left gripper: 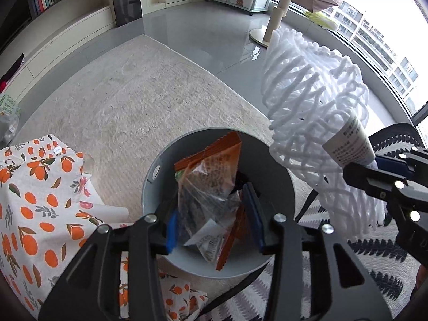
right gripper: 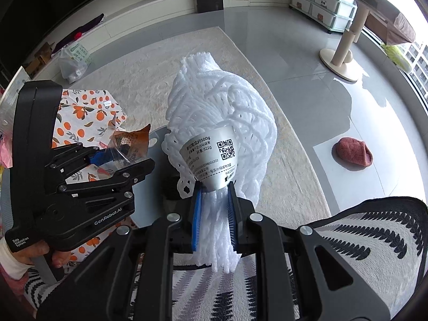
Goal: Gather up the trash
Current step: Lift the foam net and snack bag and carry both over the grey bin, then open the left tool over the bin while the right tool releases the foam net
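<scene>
My left gripper (left gripper: 212, 214) is shut on a clear and orange snack wrapper (left gripper: 211, 184) and holds it just over the open mouth of the grey round bin (left gripper: 152, 187). My right gripper (right gripper: 214, 214) is shut on the bunched end of a white foam fruit net (right gripper: 222, 115) with a white label (right gripper: 214, 157). It holds the net up to the right of the bin. The net also shows in the left wrist view (left gripper: 313, 107), with the right gripper (left gripper: 374, 168) beside the bin. The left gripper (right gripper: 112, 160) with the wrapper (right gripper: 128, 144) shows in the right wrist view.
An orange-print cloth (left gripper: 34, 203) covers a surface left of the bin. A black-and-white patterned cushion (right gripper: 361, 240) lies at the right. A beige rug (left gripper: 133, 99) covers the floor. A red slipper (right gripper: 351, 153), a table base (right gripper: 339, 64) and a plastic bag (right gripper: 73, 62) stand further off.
</scene>
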Available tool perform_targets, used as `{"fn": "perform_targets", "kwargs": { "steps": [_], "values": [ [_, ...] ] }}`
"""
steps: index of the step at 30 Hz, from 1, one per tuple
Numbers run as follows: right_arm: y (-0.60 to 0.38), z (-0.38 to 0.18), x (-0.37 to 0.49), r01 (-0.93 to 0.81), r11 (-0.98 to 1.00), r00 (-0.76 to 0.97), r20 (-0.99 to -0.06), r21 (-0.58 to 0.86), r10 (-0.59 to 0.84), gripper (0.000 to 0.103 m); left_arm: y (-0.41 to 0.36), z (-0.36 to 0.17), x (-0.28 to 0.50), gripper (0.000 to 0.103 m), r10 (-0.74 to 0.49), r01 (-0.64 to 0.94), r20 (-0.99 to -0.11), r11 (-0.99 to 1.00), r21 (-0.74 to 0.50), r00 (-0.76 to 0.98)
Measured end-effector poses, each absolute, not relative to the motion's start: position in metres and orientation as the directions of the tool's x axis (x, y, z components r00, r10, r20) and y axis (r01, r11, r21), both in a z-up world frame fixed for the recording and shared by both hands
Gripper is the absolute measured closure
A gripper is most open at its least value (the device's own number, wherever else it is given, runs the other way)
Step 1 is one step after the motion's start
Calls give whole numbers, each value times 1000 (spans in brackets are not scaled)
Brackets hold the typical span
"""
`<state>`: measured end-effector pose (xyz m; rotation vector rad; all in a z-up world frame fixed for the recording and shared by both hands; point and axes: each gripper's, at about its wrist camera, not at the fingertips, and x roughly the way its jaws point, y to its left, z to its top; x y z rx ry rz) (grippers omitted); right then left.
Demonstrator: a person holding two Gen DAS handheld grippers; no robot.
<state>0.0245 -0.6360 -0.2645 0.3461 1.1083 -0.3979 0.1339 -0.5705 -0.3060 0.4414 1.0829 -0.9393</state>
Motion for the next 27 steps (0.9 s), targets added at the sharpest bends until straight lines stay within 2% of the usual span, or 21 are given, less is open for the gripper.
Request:
{"fn": "perform_targets", "kwargs": {
  "steps": [1,3,18,27],
  "values": [
    [-636,-266,26,473,878,388,-912,73,-133,87,-570,-307,135,42,-426,818,-892,561,-131,150],
    [-636,-269,29,471,879,386,-914,76,-128,87,-568,-307,138,38,-432,810,-890,569,-141,148],
    [-638,-275,35,459,885,385,-916,84,-113,87,-570,-312,138,36,-399,817,-908,561,-134,126],
    [-631,-287,49,422,902,374,-924,95,-78,85,-548,-312,142,36,-369,799,-912,596,-85,178]
  ]
}}
